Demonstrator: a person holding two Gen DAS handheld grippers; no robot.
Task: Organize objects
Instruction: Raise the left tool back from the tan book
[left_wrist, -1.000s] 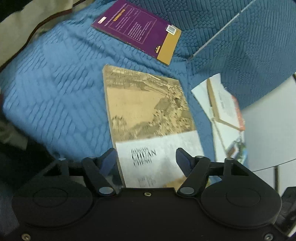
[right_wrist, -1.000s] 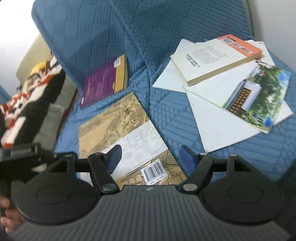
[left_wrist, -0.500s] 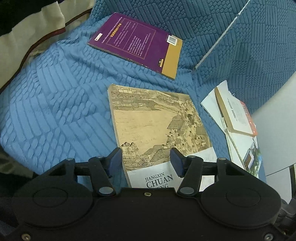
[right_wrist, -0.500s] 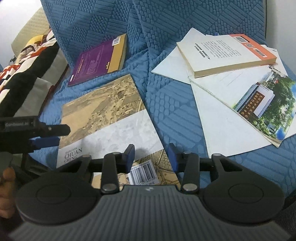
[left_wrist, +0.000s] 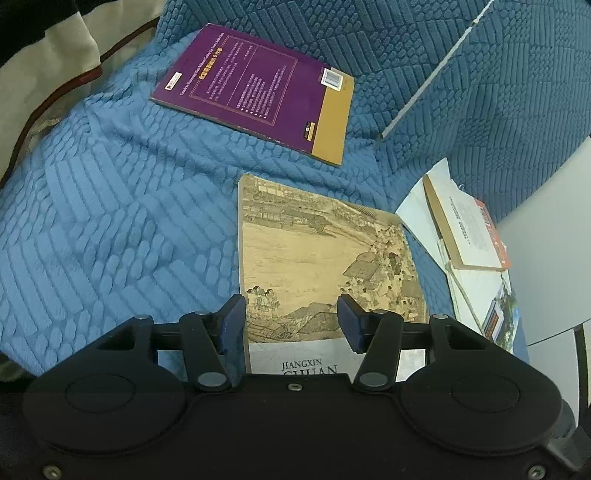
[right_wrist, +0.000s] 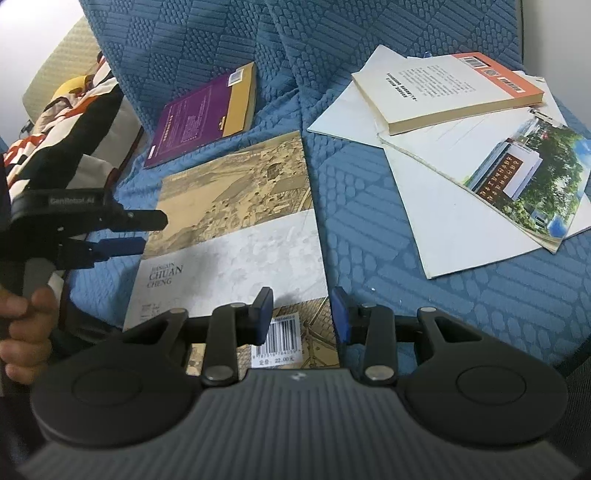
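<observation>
Scroll-painting book (right_wrist: 236, 236) lying flat on the blue sofa cover (left_wrist: 110, 206), between the purple book (left_wrist: 255, 88) and the paper pile (right_wrist: 480, 155). Both grippers have narrowed from wide: left gripper (left_wrist: 291, 321) half-open at its spine edge, right gripper (right_wrist: 301, 314) closing over its barcode corner, not yet pinching. A two-handed lift appears imminent.

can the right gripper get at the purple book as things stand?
Probably yes: purple book lies uncovered on the blue cover, nothing on it. The closing right gripper, empty, must pass over the Jiangxin Chuan Cheng book.
</observation>
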